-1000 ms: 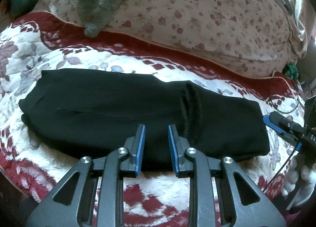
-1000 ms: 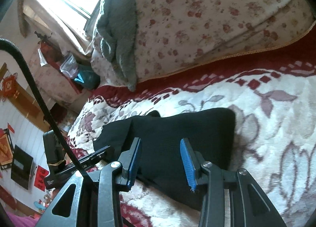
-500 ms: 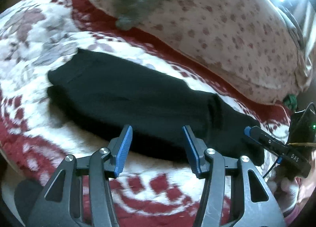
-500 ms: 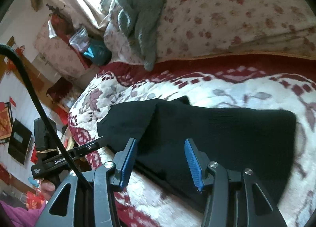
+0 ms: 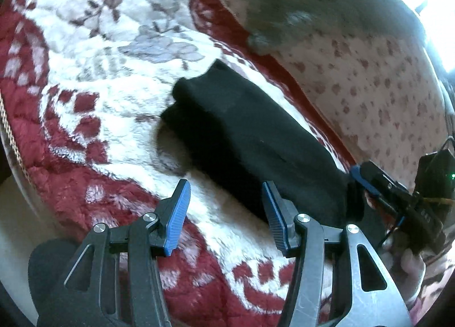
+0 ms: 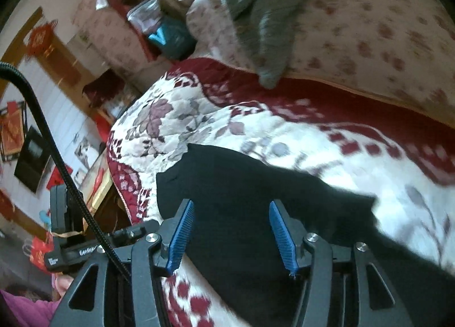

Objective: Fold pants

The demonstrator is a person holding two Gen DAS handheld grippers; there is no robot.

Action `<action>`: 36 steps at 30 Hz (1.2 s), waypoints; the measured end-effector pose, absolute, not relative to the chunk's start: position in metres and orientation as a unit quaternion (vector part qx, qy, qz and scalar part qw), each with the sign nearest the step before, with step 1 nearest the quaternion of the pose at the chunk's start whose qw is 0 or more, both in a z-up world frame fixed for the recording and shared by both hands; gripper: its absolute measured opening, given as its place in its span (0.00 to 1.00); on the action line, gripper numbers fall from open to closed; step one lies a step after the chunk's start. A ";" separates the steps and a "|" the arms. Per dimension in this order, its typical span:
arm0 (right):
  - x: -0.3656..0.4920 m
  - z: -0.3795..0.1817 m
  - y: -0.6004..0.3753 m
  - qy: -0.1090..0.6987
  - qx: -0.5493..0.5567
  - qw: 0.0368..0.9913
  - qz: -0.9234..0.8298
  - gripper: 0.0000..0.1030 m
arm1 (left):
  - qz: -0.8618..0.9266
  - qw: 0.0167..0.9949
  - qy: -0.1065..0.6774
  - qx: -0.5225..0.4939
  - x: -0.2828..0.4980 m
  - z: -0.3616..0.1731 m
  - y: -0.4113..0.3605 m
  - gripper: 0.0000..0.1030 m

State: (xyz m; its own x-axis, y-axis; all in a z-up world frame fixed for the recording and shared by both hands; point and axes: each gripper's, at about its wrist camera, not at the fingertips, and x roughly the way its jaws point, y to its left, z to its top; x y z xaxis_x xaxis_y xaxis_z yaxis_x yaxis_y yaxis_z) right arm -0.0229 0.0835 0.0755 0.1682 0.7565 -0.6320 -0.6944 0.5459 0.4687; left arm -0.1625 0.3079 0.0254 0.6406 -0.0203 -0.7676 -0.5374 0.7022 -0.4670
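The black pants lie folded into a long strip on the red and white blanket. My left gripper hovers open just in front of the strip's near edge, nothing between its pads. At the strip's right end my right gripper shows from the side. In the right wrist view the pants spread under my right gripper. Its jaws are opening; the cloth lies beneath them and the pads do not press on it. The left gripper shows at the lower left.
A floral quilt is heaped behind the pants, with a grey garment draped over it. The bed's edge drops away at the left toward the floor and furniture. A black cable crosses the left of the right wrist view.
Both grippers have opened wider. Each has slid sideways along the pants and rolled, so the strip now lies slanted in both views. The pants have not moved.
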 end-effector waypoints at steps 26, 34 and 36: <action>0.027 0.025 0.304 0.464 -0.223 0.663 0.544 0.57 | 0.157 0.840 0.331 -0.401 -0.134 0.001 0.335 0.75; 0.025 0.020 0.309 0.444 -0.205 0.673 0.556 0.22 | 0.150 0.846 0.311 -0.406 -0.134 -0.004 0.347 0.27; 0.026 0.028 0.303 0.441 -0.185 0.677 0.559 0.18 | 0.147 0.851 0.308 -0.398 -0.136 0.001 0.344 0.19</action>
